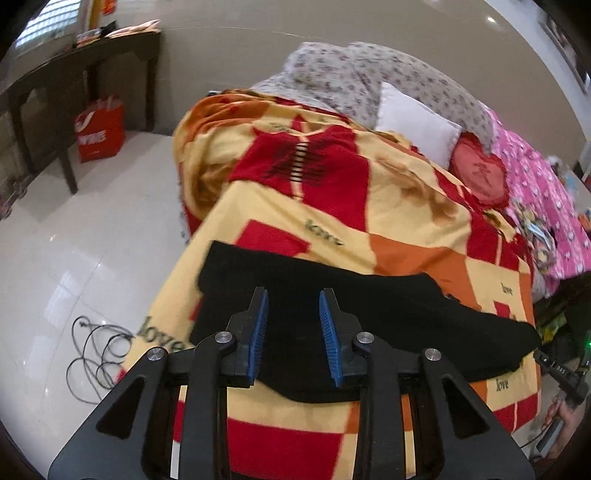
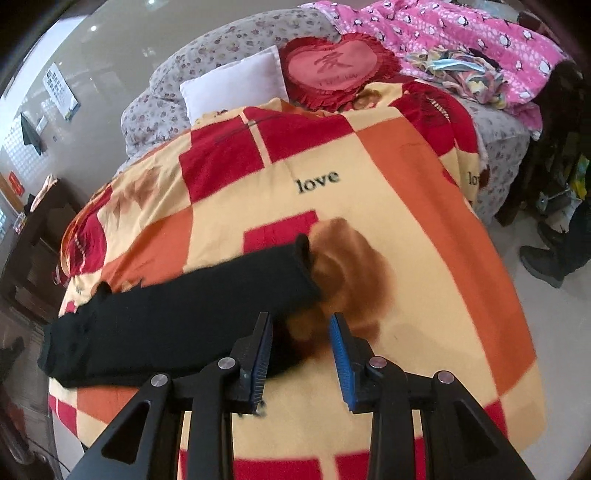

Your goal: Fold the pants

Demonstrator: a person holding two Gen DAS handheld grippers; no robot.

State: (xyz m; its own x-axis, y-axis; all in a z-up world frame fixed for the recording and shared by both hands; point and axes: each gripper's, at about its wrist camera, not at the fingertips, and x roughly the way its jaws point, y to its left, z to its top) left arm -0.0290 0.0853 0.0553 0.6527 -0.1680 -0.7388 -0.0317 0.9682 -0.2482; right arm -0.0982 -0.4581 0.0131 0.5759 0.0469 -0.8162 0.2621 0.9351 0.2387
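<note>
Black pants [image 1: 369, 317] lie flat across the red, orange and yellow "love" blanket [image 1: 332, 221] on the bed. My left gripper [image 1: 293, 295] is open and empty, hovering over the wide end of the pants. In the right wrist view the pants [image 2: 177, 317] stretch from lower left to a narrow leg end near the middle. My right gripper [image 2: 301, 319] is open and empty, just in front of that leg end, over the blanket [image 2: 369, 206]. The near edge of the pants is hidden behind the gripper bodies.
Pillows lie at the bed's head: a white one [image 2: 236, 85], a red heart-shaped one [image 2: 332, 66], and a pink quilt [image 2: 461, 33]. A dark table [image 1: 74, 81], a red bag [image 1: 99, 129] and a cable [image 1: 96, 354] stand on the white floor to the left. A person's shoe [image 2: 543, 262] is at the right.
</note>
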